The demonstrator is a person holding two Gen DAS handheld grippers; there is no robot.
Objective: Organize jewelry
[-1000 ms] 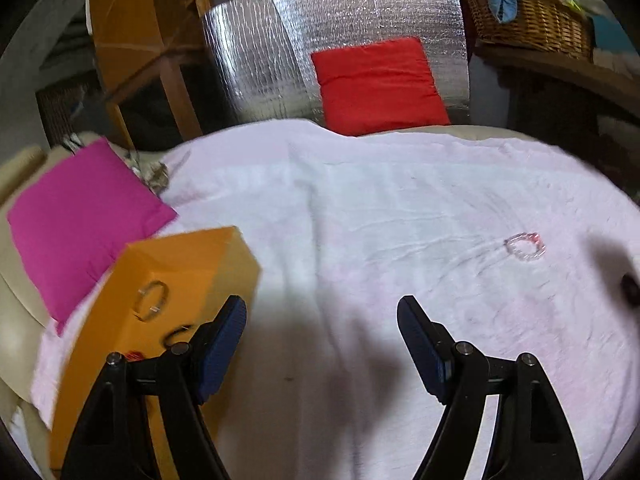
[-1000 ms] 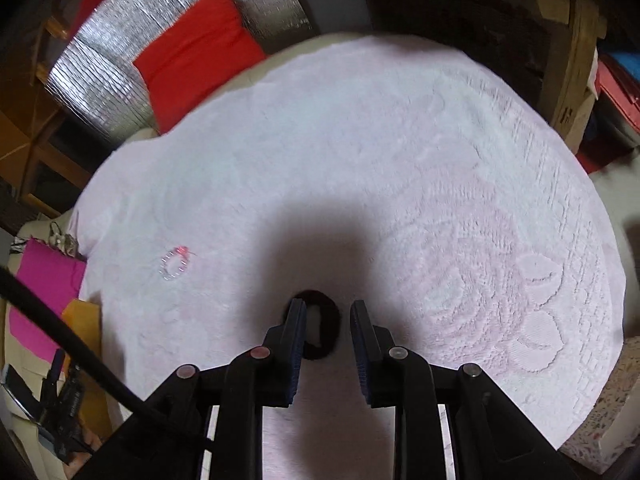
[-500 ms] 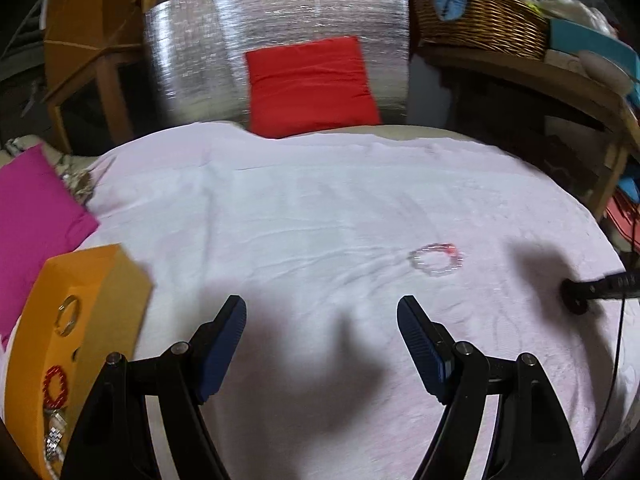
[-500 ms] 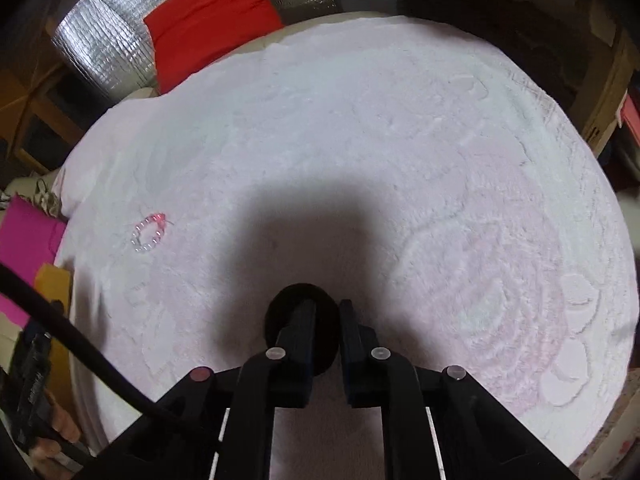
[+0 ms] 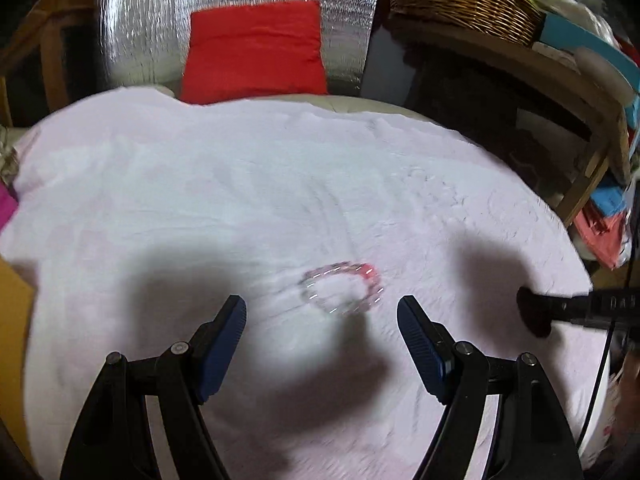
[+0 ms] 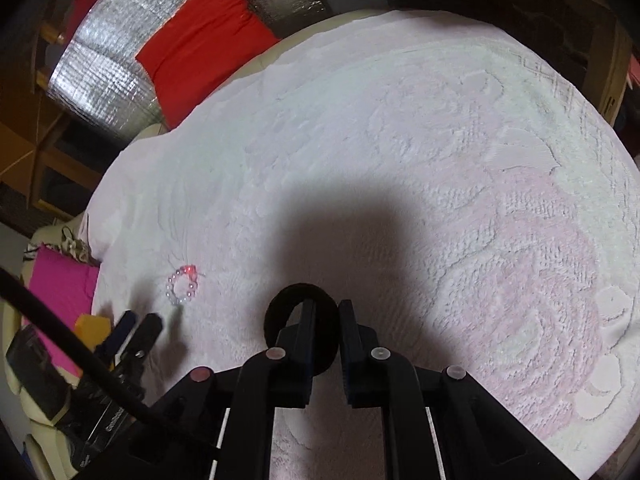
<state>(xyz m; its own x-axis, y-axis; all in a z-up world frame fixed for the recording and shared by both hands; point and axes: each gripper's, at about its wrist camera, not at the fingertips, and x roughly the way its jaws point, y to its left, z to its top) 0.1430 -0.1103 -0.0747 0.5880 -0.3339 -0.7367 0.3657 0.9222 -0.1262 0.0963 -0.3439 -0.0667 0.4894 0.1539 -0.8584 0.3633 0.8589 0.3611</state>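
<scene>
L claw (image 5: 322, 312) wide open, bead bracelet (image 5: 341, 288) just ahead; R claw (image 6: 324, 312) pinches black ring (image 6: 298, 326).

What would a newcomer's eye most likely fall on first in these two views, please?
Probably the black ring clamped in the right gripper, dark against the pale pink towel. Next, the clear bead bracelet with its red bead, lying on the towel just ahead of the open left gripper. Behind, the red cushion glows against a silver foil sheet.
</scene>
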